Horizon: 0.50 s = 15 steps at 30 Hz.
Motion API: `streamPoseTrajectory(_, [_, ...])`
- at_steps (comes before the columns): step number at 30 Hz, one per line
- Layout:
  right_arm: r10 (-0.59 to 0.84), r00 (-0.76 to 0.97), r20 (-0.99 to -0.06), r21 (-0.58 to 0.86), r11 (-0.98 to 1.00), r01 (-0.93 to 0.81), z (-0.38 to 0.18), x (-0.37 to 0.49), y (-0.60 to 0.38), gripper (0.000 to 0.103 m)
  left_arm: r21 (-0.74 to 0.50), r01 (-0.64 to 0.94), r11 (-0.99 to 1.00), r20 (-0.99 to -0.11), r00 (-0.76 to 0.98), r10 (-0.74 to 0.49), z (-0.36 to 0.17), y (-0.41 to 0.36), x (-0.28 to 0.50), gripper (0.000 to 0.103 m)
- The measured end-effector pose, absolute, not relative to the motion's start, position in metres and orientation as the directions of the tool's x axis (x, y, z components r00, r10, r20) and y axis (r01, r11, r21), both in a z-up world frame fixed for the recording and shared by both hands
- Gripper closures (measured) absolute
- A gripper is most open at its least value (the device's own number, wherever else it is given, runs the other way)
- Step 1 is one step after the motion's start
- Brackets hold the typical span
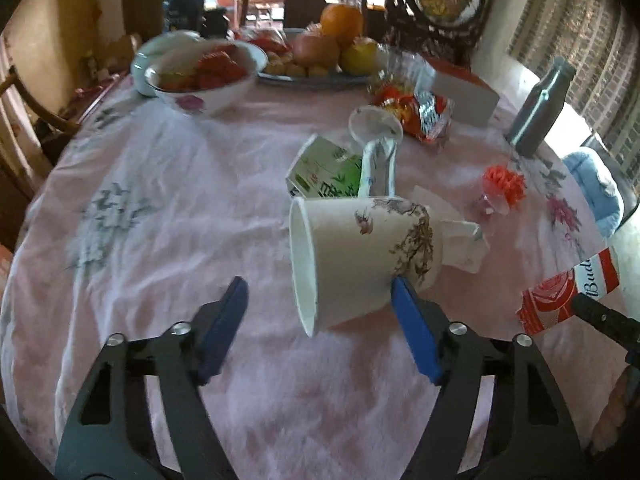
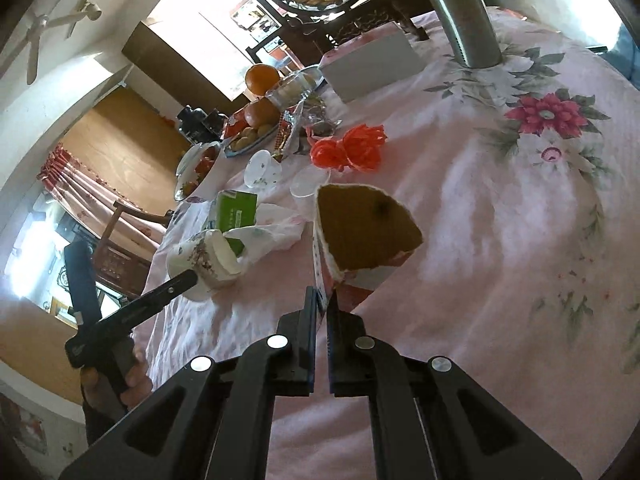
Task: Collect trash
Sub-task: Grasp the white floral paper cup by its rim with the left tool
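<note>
A white paper cup [image 1: 360, 256] printed with brown blossom branches lies on its side on the pink floral tablecloth [image 1: 160, 200], its open mouth turned left. The left gripper [image 1: 320, 312] frames it. Its blue pads stand apart; the right pad [image 1: 408, 312] meets the cup's lower wall near the base, while the left pad [image 1: 228, 316] is clear of the rim. So the jaws are open around the cup, not yet gripping, probably lined up for a squeeze across the body.

Just behind the cup lie a green and white carton [image 1: 324, 168], a second crushed cup [image 1: 376, 152] and crumpled white paper [image 1: 460, 240], likely the next pieces of trash.

The right gripper [image 2: 322, 300] is closed on the edge of a red and white beer box [image 2: 360, 248]. The box is torn open, showing its brown inside, and is held lifted above the cloth, possibly as a container for the litter. It sits at the right edge of the left view.

Further out are an orange plastic ruffle [image 2: 352, 148], a snack wrapper [image 1: 420, 112], a silver bottle [image 1: 540, 108], a white box [image 1: 464, 92], a bowl of red food [image 1: 204, 76] and a plate of fruit [image 1: 320, 52]. These look like table items, not trash.
</note>
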State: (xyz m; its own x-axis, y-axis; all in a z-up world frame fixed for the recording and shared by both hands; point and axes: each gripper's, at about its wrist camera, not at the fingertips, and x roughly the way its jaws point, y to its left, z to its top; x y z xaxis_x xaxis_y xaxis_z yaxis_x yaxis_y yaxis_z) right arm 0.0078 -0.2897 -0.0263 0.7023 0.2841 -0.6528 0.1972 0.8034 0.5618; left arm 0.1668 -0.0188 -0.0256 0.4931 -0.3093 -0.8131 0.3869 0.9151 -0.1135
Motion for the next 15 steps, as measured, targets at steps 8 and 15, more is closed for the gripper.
streamPoseTrajectory(8, [0.254,0.706,-0.661,0.547,0.807,0.222,-0.029,0.013,-0.294,0.093,-0.136,0.460,0.877,-0.809,0.460,-0.366,-0.023,-0.034,0.173,0.083])
streamPoseTrajectory(15, [0.221,0.694,-0.685,0.533,0.802,0.270,-0.036,0.015,-0.304,0.077,-0.137,0.516,0.845,-0.793,0.454,-0.406,-0.017,-0.050,0.169,0.094])
